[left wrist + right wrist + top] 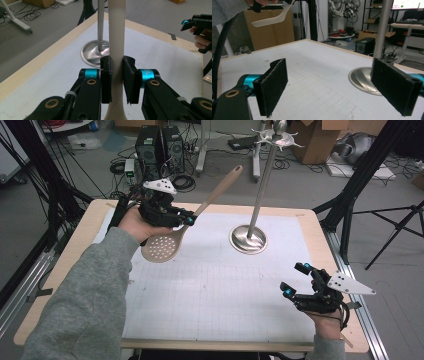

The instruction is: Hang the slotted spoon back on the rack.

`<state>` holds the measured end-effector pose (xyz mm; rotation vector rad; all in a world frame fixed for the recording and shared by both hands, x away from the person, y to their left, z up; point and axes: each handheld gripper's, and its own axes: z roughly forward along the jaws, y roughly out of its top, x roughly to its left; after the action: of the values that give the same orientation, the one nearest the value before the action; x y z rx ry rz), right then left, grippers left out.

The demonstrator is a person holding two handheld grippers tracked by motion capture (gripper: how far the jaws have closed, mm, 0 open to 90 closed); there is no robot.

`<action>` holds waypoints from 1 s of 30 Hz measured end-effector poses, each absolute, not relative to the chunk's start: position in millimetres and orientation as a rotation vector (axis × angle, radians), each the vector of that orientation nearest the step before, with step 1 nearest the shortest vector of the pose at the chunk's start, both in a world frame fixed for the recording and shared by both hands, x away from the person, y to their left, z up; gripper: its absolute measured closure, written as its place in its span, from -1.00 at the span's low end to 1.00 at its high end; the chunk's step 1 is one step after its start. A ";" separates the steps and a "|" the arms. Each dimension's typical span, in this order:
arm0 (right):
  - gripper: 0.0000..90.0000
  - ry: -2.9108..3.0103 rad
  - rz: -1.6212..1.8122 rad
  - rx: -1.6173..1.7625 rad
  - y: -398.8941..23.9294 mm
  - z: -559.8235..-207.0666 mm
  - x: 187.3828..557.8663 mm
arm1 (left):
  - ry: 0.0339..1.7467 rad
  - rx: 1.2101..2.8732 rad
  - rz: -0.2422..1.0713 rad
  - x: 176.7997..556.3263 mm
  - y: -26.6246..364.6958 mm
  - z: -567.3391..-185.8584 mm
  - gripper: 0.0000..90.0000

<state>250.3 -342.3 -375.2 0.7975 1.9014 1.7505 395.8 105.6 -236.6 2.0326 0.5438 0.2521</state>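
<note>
Left gripper (117, 82) pinching the slotted spoon (165, 245) mid-handle, handle end aimed toward the hook stand (248, 239); right gripper (296, 281) spread, idle

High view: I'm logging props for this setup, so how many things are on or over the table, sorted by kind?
Slotted spoon: 1
Metal hanging stand: 1
Hand-held tools: 2, the left tool shut on the slotted spoon, the right tool open
Total: 4
</note>
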 end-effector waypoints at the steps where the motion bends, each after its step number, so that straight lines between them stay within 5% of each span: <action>1: -0.71 1.901 1.751 0.798 -342.3 -375.2 250.3 | 0.541 2.026 0.249 396.7 105.3 -235.9 0.73; 30: -0.71 1.893 1.754 0.809 -346.4 -377.2 250.6 | 0.538 1.956 0.204 420.7 89.3 -201.6 0.73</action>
<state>250.6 -346.4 -377.2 0.8090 1.8932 1.7542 420.7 89.3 -201.6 1.9558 0.5380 0.2040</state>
